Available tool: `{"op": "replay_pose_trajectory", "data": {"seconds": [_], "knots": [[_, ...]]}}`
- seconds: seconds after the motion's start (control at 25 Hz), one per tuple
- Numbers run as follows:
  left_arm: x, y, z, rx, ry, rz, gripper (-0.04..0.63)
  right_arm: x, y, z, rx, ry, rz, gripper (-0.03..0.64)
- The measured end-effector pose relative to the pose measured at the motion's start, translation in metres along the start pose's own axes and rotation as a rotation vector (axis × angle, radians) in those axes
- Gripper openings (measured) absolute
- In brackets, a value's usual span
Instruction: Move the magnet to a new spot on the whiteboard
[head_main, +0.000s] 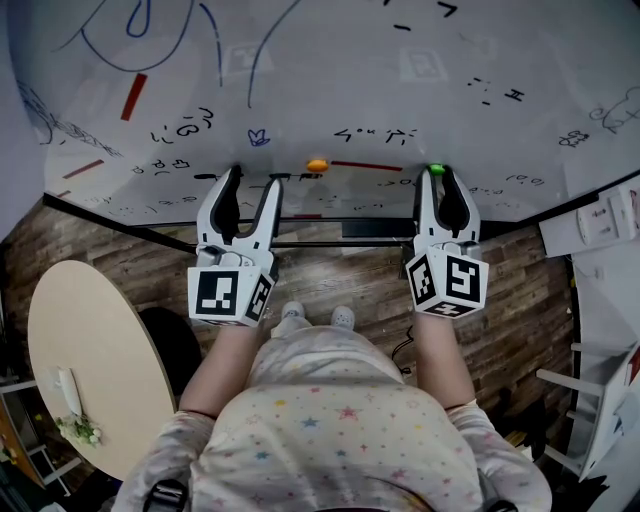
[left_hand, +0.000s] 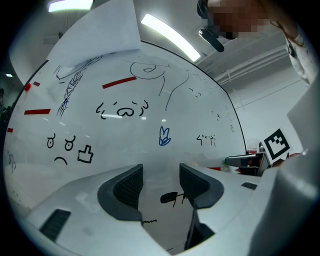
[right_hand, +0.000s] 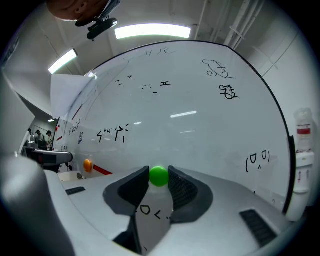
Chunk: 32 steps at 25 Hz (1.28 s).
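A small green magnet (head_main: 436, 169) (right_hand: 159, 176) sits against the whiteboard (head_main: 330, 80) near its lower edge. My right gripper (head_main: 437, 176) (right_hand: 159, 178) is shut on it, with both pads touching its sides. An orange magnet (head_main: 317, 164) (right_hand: 87, 165) sticks to the board to the left of it, beside a red strip. My left gripper (head_main: 252, 182) (left_hand: 161, 176) stands open in front of the whiteboard (left_hand: 150, 85), further left, and holds nothing; only black scribbles show between its pads.
Doodles and red strips (head_main: 133, 96) cover the board, and a paper sheet (left_hand: 95, 35) hangs at its upper left. A round beige table (head_main: 90, 370) stands at my left on the wooden floor. White shelving (head_main: 600, 400) stands at the right.
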<state>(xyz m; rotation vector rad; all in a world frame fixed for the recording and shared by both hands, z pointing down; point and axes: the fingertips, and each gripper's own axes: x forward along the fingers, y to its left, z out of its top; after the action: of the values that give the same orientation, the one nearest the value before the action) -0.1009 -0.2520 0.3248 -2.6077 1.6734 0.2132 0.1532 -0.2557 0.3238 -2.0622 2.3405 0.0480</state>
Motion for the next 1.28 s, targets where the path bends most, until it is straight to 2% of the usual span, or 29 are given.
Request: {"op": "replay_pose_trajectory", "data": {"seconds": [1.28], "knots": [[-0.009, -0.011, 0.0, -0.03, 0.004, -0.012, 0.21, -0.005, 0.001, -0.003, 0.027, 0.006, 0.039, 0.118]]}}
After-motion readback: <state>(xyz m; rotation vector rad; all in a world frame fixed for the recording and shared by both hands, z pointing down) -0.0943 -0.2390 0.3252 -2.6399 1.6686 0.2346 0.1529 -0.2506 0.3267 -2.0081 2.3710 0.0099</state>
